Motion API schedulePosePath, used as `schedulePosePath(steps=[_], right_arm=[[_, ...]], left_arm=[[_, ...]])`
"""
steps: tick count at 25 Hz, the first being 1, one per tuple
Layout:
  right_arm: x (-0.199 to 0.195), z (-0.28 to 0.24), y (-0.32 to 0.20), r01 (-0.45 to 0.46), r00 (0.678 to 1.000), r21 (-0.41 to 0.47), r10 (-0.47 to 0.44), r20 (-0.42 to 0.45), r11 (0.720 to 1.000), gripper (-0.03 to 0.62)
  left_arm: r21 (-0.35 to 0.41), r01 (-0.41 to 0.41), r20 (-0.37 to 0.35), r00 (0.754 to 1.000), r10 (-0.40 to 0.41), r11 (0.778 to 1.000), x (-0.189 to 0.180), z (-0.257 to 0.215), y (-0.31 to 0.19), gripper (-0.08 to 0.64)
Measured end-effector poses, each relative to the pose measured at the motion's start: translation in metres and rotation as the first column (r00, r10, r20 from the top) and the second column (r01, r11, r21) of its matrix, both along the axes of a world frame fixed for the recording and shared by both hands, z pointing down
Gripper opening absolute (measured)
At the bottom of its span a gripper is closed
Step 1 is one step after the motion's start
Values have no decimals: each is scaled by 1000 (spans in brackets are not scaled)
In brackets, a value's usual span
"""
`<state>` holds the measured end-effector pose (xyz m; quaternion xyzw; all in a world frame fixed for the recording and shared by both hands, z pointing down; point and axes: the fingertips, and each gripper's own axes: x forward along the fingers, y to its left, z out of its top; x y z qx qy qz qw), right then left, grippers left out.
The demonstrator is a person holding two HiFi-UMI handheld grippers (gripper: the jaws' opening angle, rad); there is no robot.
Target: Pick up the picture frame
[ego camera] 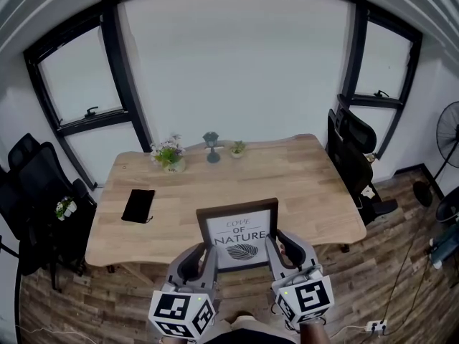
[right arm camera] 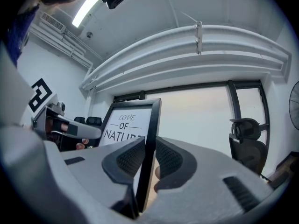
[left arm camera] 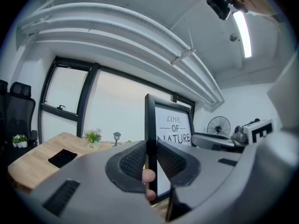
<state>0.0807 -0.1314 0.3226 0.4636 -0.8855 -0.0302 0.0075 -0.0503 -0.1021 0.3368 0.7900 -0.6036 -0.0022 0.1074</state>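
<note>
Left gripper (ego camera: pixel 204 256) pinching the left side rail of the picture frame (ego camera: pixel 239 235), right gripper (ego camera: pixel 281 246) pinching the right rail, pads closed on the black moulding in both gripper views. Frame upright, print facing the person, over the near edge of the wooden table (ego camera: pixel 301 170). Bare tabletop beyond; black pouch (ego camera: pixel 138 205) well to the left, small potted plants (ego camera: pixel 169 155) along the far edge, office chairs (ego camera: pixel 355 156) at either end.

Wooden table (ego camera: pixel 301 185): black pouch (ego camera: pixel 138 206), potted flowers (ego camera: pixel 168 154), small lantern (ego camera: pixel 211 147); office chair (ego camera: pixel 355 156) beside.
</note>
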Motion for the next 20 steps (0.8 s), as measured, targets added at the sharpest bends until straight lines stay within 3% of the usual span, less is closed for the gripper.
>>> schedulePosePath(steps=[20], right_arm=[[0, 10, -9, -50, 999, -25, 50, 14, 998, 72]], left_arm=[[-31, -58, 20, 998, 58, 998, -1, 6, -14, 67]])
